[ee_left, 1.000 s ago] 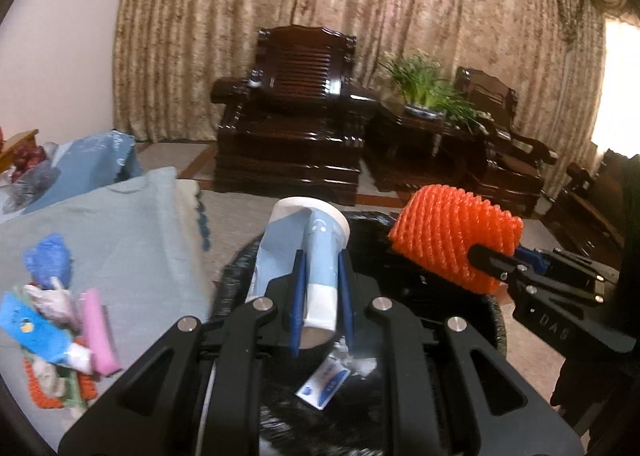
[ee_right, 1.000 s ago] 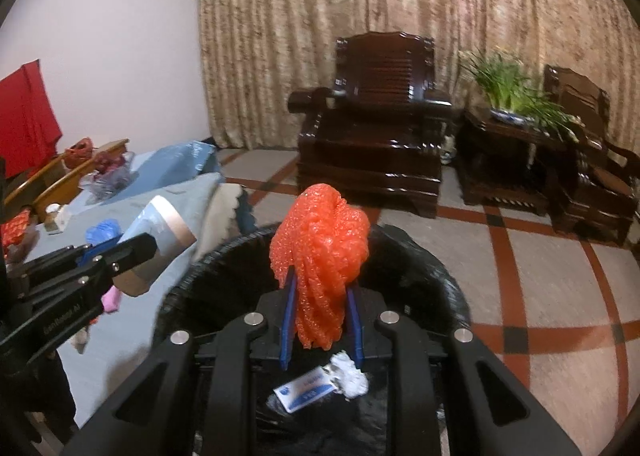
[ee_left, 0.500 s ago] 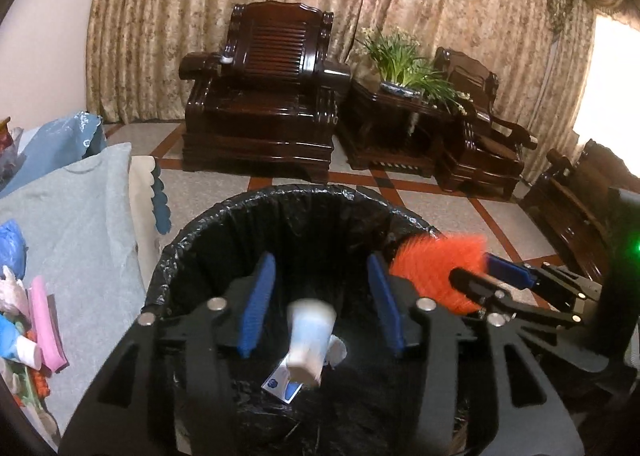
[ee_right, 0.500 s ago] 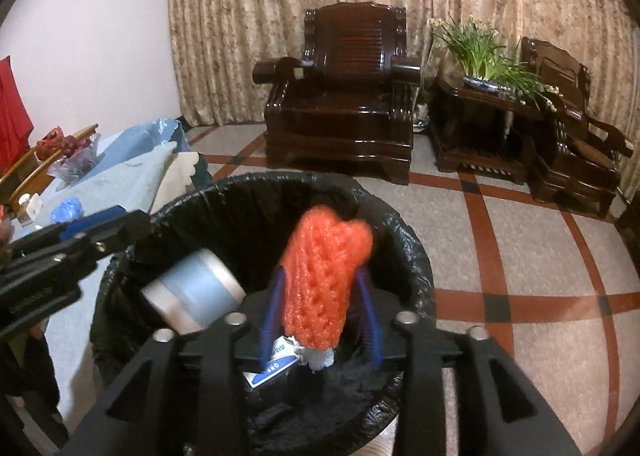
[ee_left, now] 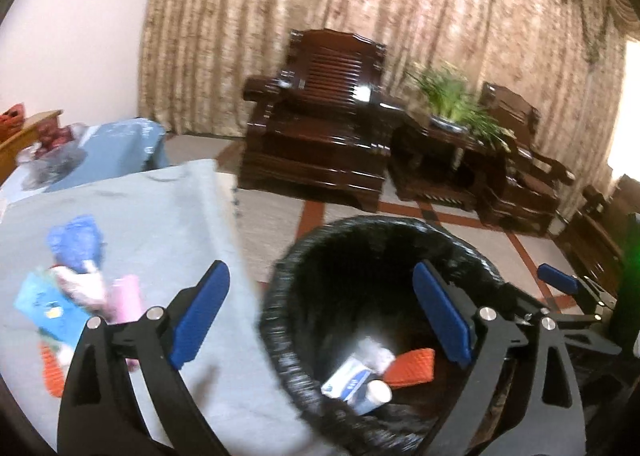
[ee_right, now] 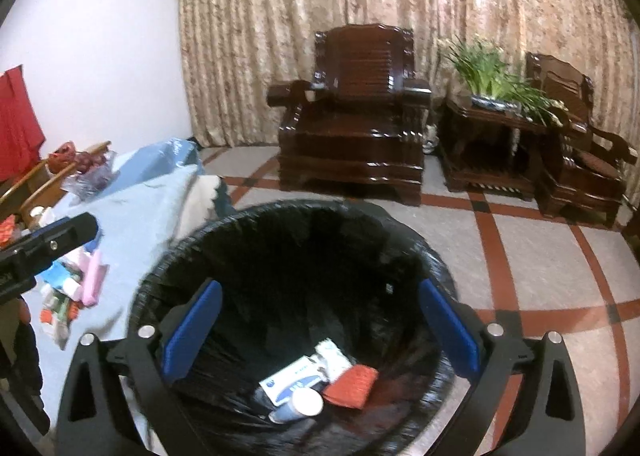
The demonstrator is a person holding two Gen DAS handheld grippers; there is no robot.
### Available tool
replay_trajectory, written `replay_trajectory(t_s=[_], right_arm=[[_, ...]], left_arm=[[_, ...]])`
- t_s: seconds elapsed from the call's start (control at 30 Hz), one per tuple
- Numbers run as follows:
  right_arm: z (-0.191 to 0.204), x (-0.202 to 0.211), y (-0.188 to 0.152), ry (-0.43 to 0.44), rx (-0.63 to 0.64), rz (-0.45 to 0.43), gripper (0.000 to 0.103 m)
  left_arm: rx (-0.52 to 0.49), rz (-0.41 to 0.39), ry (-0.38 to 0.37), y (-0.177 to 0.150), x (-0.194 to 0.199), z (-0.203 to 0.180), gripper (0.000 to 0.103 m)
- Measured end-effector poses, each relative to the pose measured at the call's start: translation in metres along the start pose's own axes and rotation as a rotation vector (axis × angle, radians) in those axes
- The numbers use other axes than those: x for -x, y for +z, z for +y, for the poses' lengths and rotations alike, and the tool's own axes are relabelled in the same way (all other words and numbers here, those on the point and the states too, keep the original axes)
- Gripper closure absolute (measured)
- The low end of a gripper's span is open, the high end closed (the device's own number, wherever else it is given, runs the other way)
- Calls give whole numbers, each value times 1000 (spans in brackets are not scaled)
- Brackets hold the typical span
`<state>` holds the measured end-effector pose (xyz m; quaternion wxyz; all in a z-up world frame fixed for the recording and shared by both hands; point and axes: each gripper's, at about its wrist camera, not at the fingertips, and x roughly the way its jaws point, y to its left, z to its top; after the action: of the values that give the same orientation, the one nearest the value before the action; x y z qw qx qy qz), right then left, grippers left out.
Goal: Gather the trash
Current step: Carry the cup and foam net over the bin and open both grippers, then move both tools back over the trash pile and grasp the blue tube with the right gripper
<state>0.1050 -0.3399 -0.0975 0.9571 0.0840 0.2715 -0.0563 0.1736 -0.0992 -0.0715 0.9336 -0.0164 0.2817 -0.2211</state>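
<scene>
A bin lined with a black bag (ee_left: 304, 256) (ee_right: 280, 224) stands on the floor beside the table. At its bottom lie an orange foam net (ee_left: 412, 366) (ee_right: 352, 380), a paper cup (ee_left: 376, 392) (ee_right: 306, 402) and a small blue-and-white packet (ee_left: 346, 378) (ee_right: 290, 378). My left gripper (ee_left: 324, 316) hovers over the bin's left rim, its jaws opening wide with nothing between them. My right gripper (ee_right: 320, 330) hangs over the bin's mouth, jaws also opening and empty. More trash (ee_left: 76, 284) (ee_right: 76, 284) lies in a pile on the light-blue tablecloth (ee_left: 160, 216).
Dark wooden armchairs (ee_right: 352, 112) and a side table with a green plant (ee_right: 492, 68) stand before the curtain. A tiled floor with red lines (ee_right: 540, 256) spreads to the right. A blue bag (ee_left: 120, 144) and a bag of fruit (ee_right: 86, 172) sit at the table's far end.
Both grippers opened; the paper cup and the orange foam net dropped into the bin. My left gripper then swung left, toward the table.
</scene>
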Motion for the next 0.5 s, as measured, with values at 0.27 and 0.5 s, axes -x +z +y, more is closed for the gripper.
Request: replay_trajectory(t_s=[0.27,0.5], right_arm=[[70,-5,14,145,85,-29,6],[138,-13,14,272,165,-38,6]], left_arm=[[40,-61,181,-3,60,69,12],[67,-86,348,-15,100,129,12]])
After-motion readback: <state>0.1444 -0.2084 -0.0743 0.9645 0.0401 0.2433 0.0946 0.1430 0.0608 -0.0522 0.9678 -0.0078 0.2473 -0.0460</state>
